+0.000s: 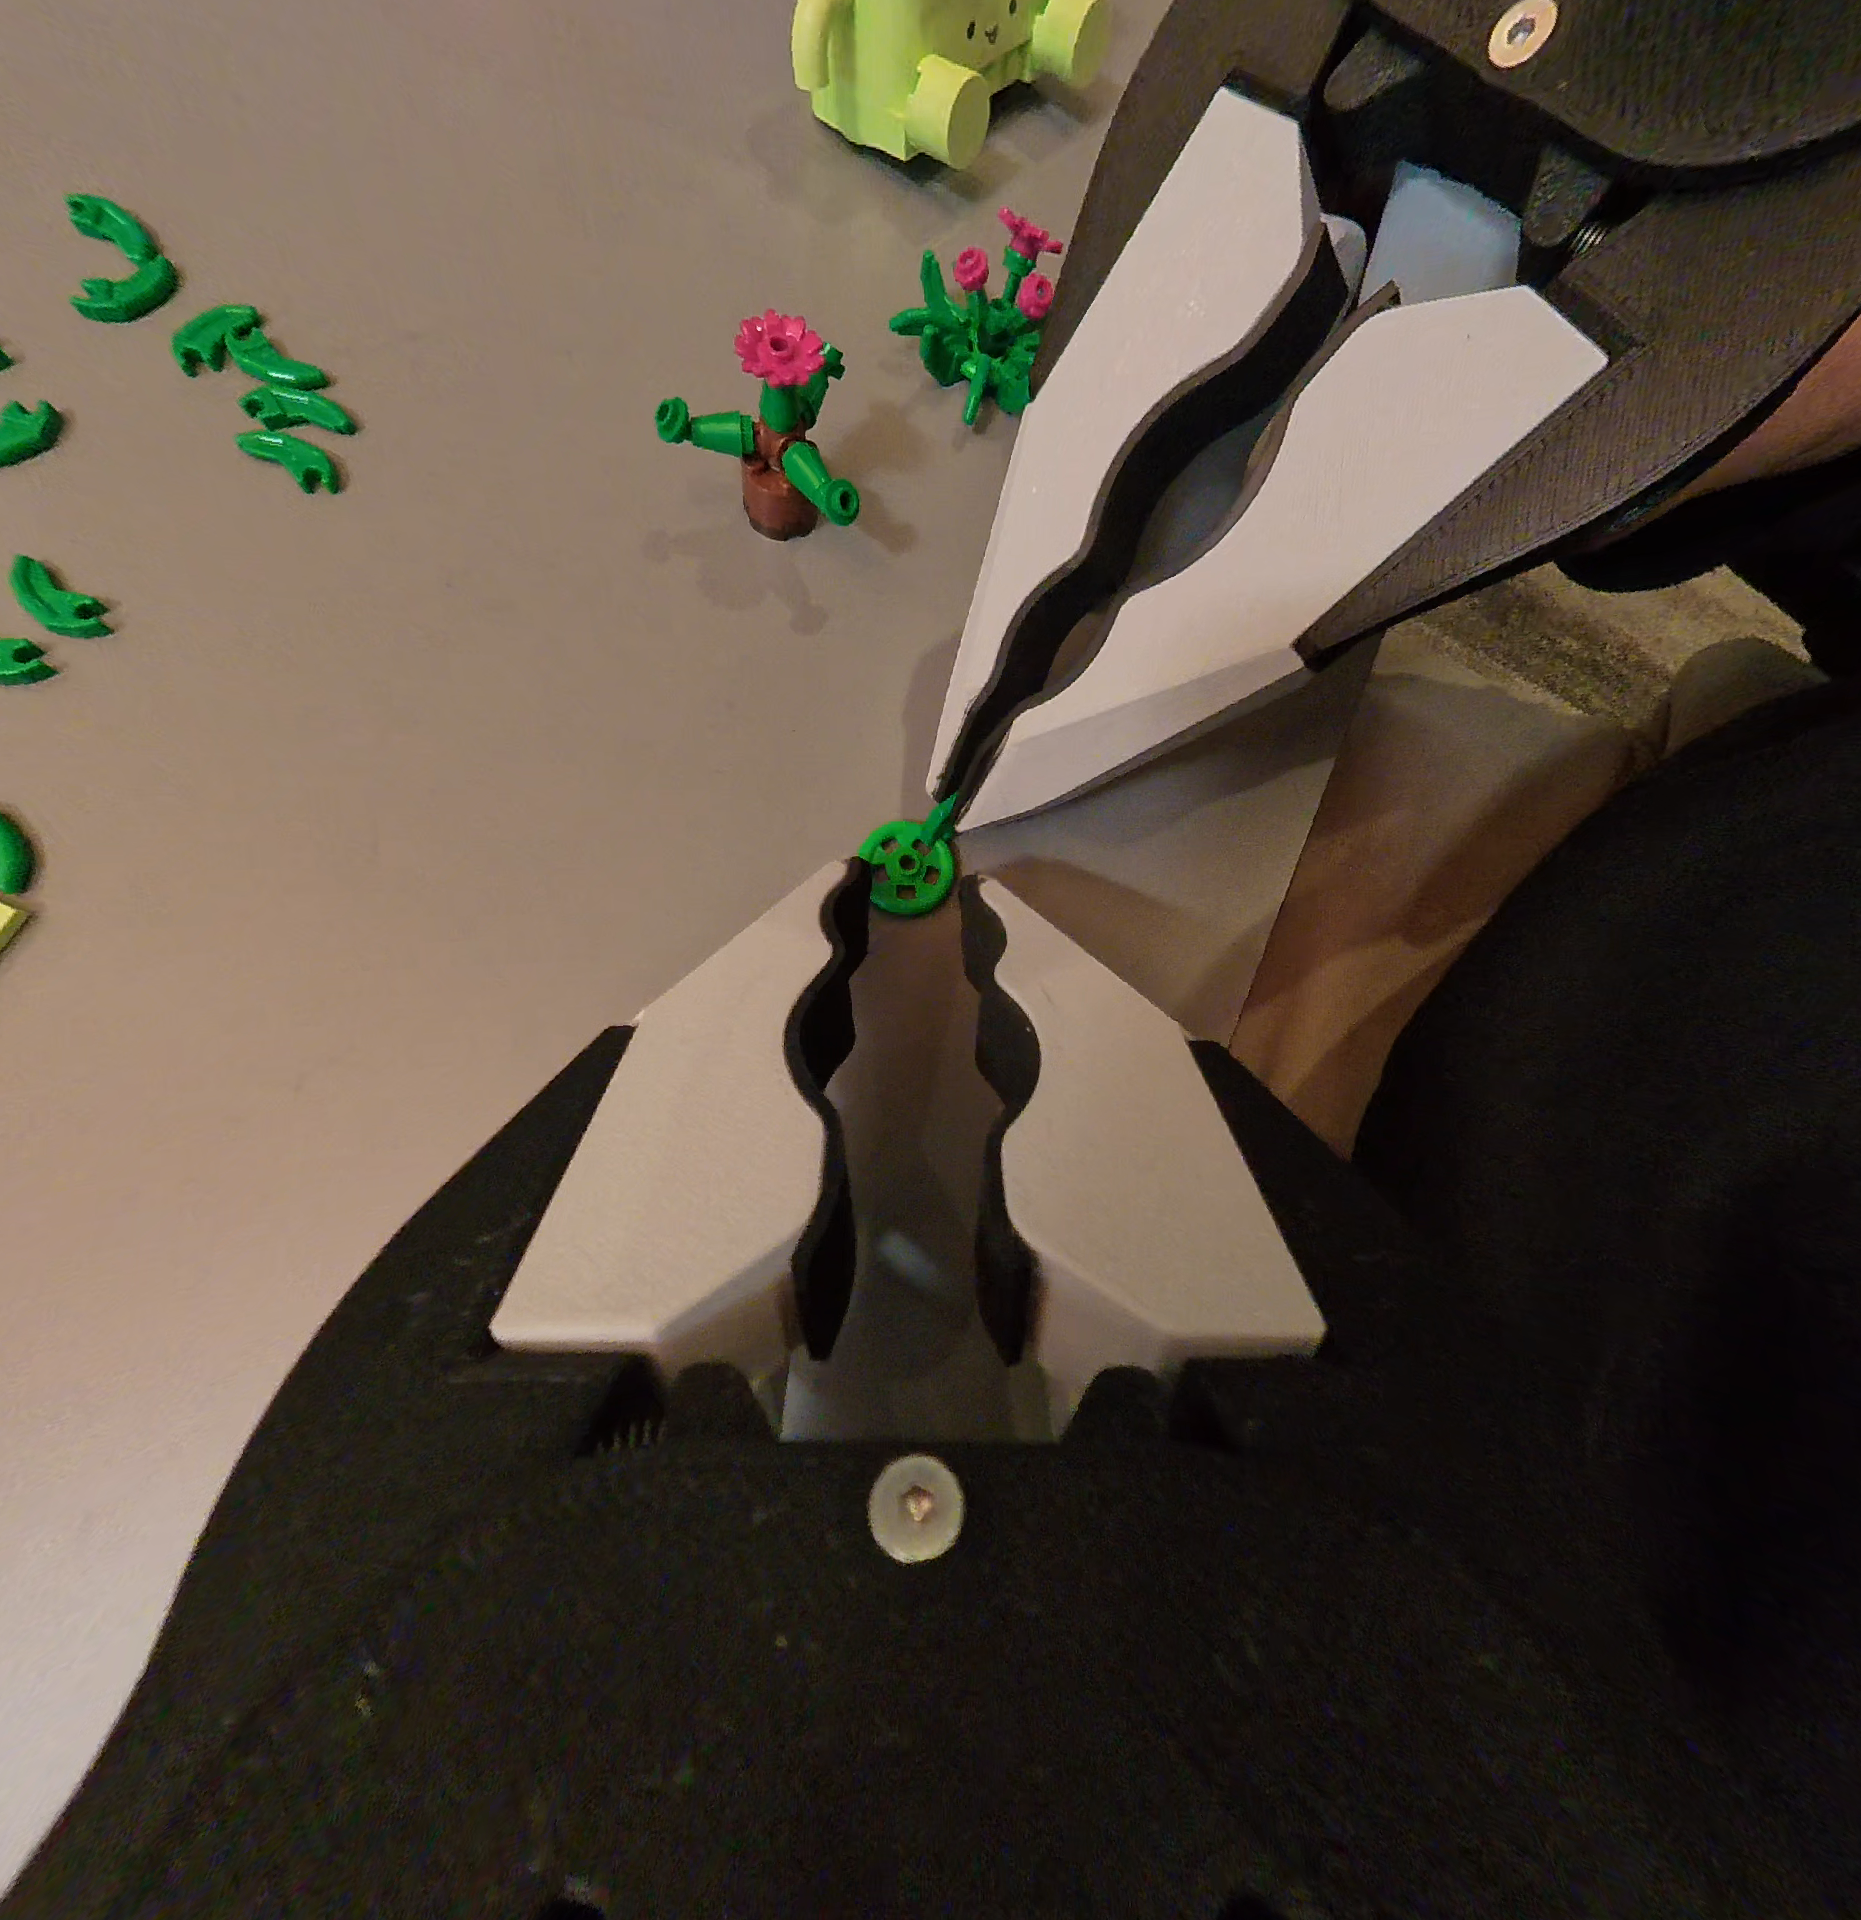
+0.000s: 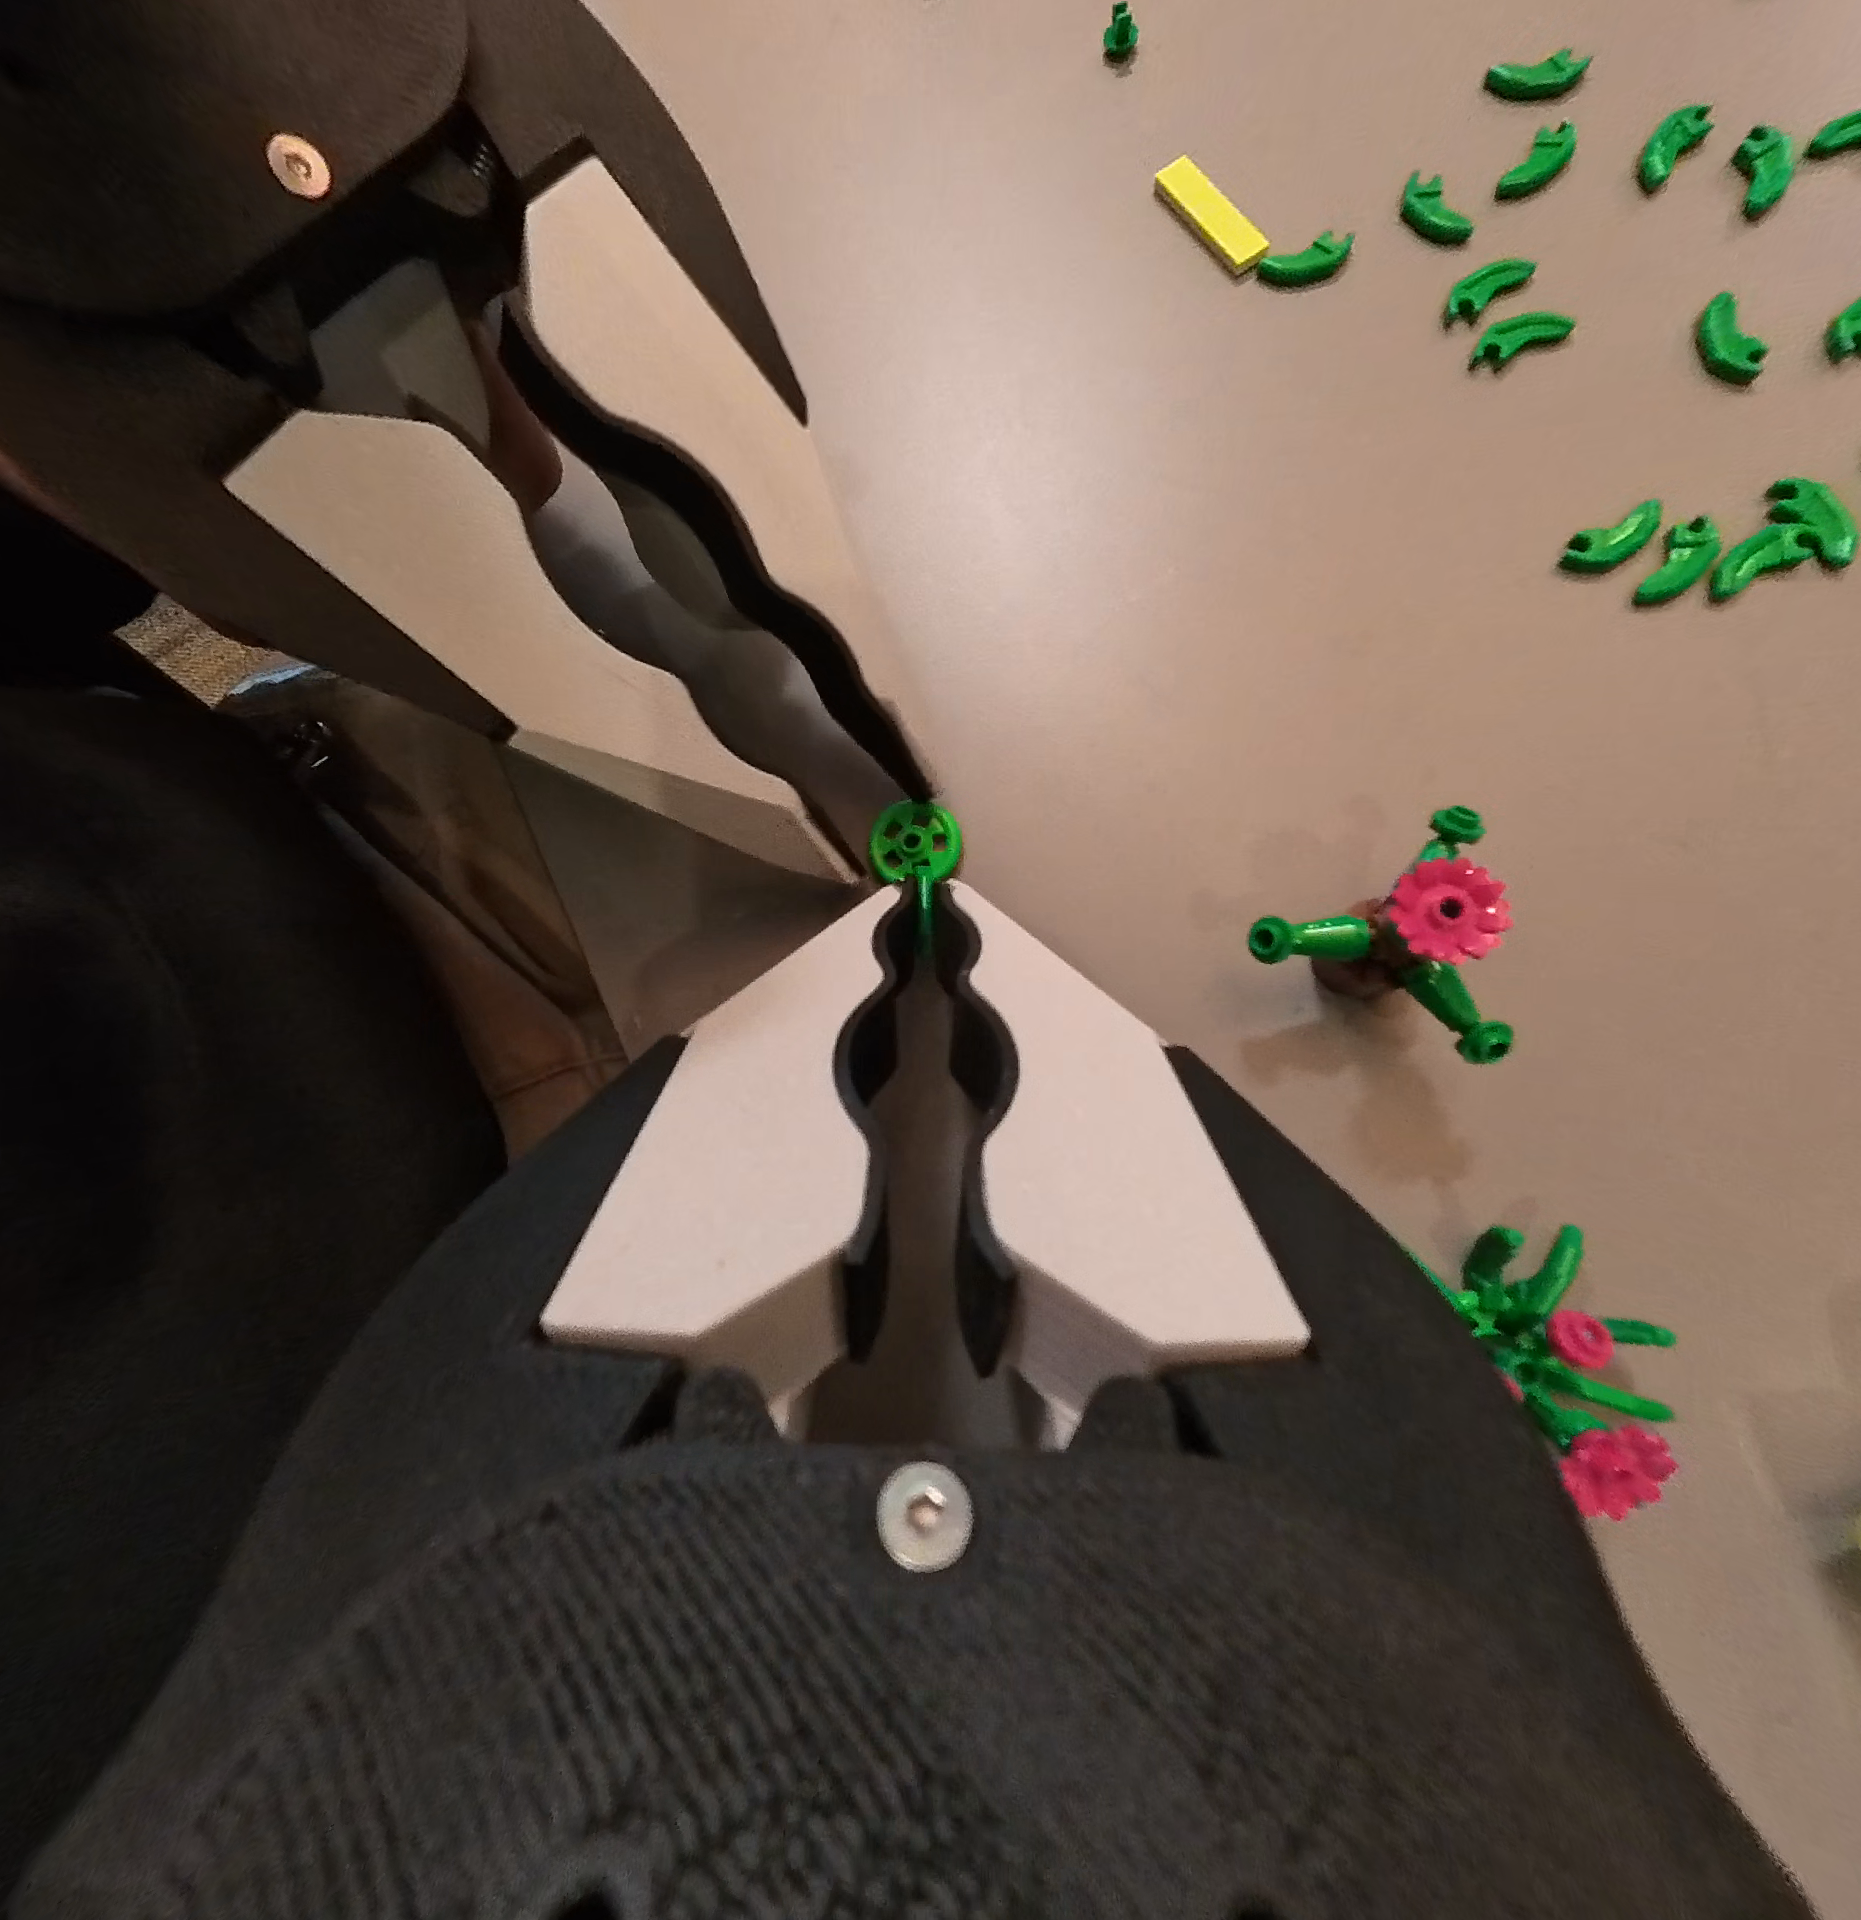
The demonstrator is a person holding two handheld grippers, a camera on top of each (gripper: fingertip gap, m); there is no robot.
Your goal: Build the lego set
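A small green round wheel-like piece (image 1: pixel 908 868) sits between the tips of my left gripper (image 1: pixel 912 881), which is closed to the piece's width and holds it by its rim above the table edge. My right gripper (image 2: pixel 922 906) is shut on a thin green stem (image 2: pixel 924 902) whose end meets the round piece (image 2: pixel 913 844). In the left wrist view the right gripper (image 1: pixel 952 805) comes in from the upper right, tip to tip with the left. In the right wrist view the left gripper (image 2: pixel 890 831) comes in from the upper left.
On the grey table (image 1: pixel 438 727) stand a brown trunk with green cones and a pink flower (image 1: pixel 786 436), a flower cluster (image 1: pixel 983 322) and a lime-green figure (image 1: pixel 936 73). Several green leaves (image 2: pixel 1632 312) and a yellow tile (image 2: pixel 1212 216) lie scattered. A person's dark clothing (image 1: pixel 1632 1143) is close behind the grippers. Less than 4 cm separates the two grippers' tips. The yellow tile (image 2: pixel 1212 216) is about 15 cm from both grippers' fingertips.
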